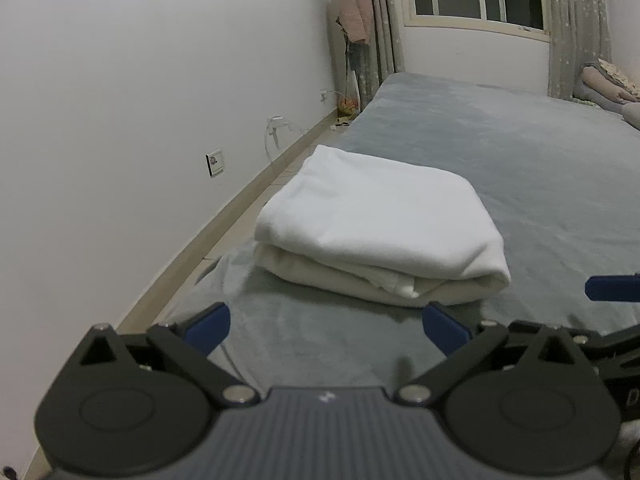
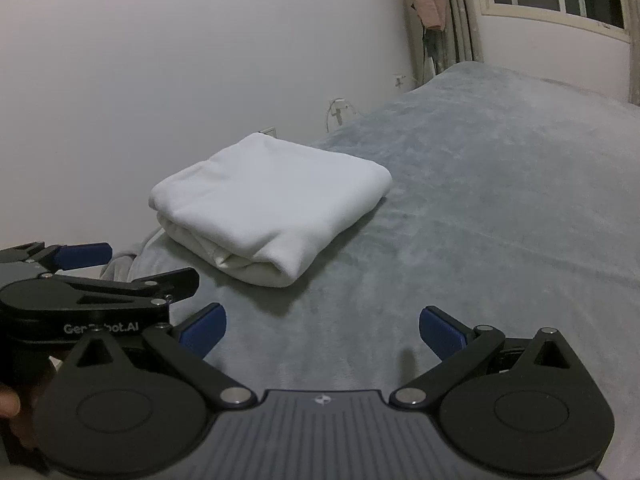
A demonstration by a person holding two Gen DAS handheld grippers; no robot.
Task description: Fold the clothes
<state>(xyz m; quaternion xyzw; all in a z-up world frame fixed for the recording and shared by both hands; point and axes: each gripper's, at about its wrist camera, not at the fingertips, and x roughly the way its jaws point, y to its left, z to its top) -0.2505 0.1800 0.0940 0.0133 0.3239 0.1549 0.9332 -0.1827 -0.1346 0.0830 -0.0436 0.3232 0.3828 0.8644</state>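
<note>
A: Views differ how?
B: My left view alone shows bedding point(image 1: 608, 80) piled beyond the window's curtain point(image 1: 576, 28).
A: Count?
B: One folded white garment point(image 1: 380, 228), layered, on the bed point(image 1: 540, 168) near the wall. My left hand-held gripper point(image 1: 326, 322) and right hand-held gripper point(image 2: 322, 330) both spread, empty.

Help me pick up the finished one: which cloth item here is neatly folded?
The white garment on the grey bed; the pink clothes hang by the curtain.
</note>
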